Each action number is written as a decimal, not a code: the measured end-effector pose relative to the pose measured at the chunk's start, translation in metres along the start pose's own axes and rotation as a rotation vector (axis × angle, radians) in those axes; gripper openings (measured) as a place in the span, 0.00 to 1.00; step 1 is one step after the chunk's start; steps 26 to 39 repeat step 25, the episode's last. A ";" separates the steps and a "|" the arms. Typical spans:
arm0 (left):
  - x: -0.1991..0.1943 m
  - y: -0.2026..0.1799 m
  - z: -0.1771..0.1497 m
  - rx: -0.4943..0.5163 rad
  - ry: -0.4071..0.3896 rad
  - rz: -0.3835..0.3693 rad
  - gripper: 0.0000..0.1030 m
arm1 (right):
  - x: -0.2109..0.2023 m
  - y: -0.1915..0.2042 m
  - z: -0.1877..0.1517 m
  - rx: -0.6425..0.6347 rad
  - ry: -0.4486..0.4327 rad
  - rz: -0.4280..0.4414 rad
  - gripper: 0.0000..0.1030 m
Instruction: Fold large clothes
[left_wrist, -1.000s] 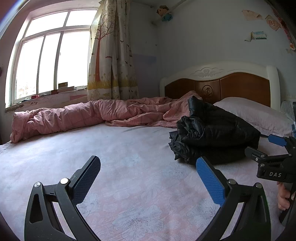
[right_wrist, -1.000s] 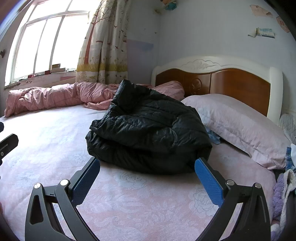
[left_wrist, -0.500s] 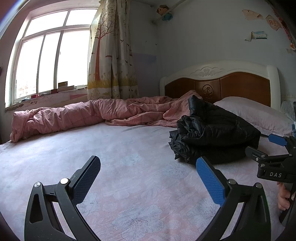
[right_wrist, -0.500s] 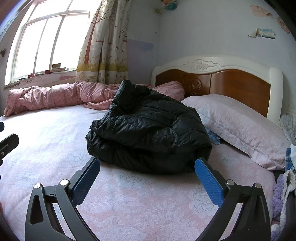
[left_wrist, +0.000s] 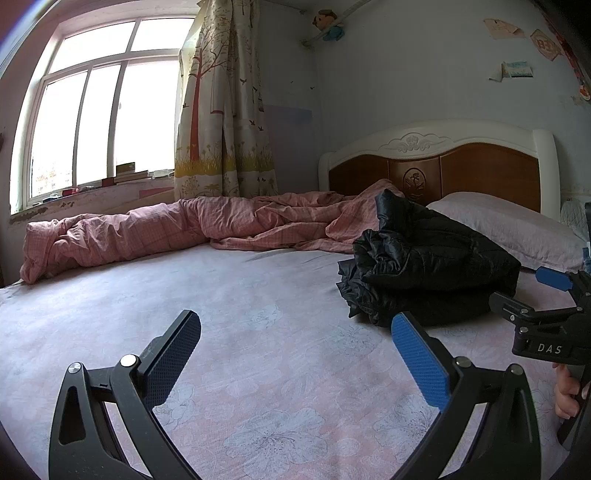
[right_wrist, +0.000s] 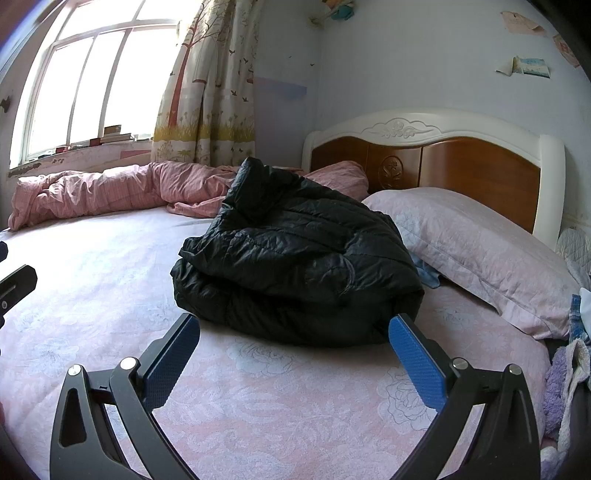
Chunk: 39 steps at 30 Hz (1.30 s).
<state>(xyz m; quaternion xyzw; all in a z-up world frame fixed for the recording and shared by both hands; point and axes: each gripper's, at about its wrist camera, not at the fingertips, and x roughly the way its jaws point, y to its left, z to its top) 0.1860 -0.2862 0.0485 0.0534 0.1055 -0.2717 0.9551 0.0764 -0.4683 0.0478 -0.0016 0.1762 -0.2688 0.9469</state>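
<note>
A black puffer jacket (right_wrist: 295, 266) lies folded into a thick bundle on the bed, one corner sticking up at its back. It also shows at the right in the left wrist view, jacket (left_wrist: 424, 266). My right gripper (right_wrist: 293, 360) stands open just in front of the bundle, nothing between its blue pads. My left gripper (left_wrist: 295, 356) is open and empty over bare sheet, left of the jacket. The right gripper (left_wrist: 546, 299) also appears at the right edge of the left wrist view, held by a hand (left_wrist: 567, 391).
A pink floral sheet (left_wrist: 240, 332) covers the bed. A rumpled pink duvet (left_wrist: 147, 232) runs along the far side under the window. A pale pillow (right_wrist: 480, 243) leans by the wooden headboard (right_wrist: 461, 166). Loose cloths (right_wrist: 569, 365) hang at the right bed edge.
</note>
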 end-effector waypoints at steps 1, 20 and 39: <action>0.000 0.000 0.000 -0.001 -0.001 0.000 1.00 | 0.000 0.000 0.000 0.000 0.000 0.000 1.00; -0.001 0.001 -0.001 0.001 0.006 -0.001 1.00 | 0.000 0.000 0.001 0.000 0.001 0.001 1.00; -0.001 0.001 -0.001 -0.001 0.008 -0.002 1.00 | 0.000 0.000 0.001 -0.001 0.001 0.001 1.00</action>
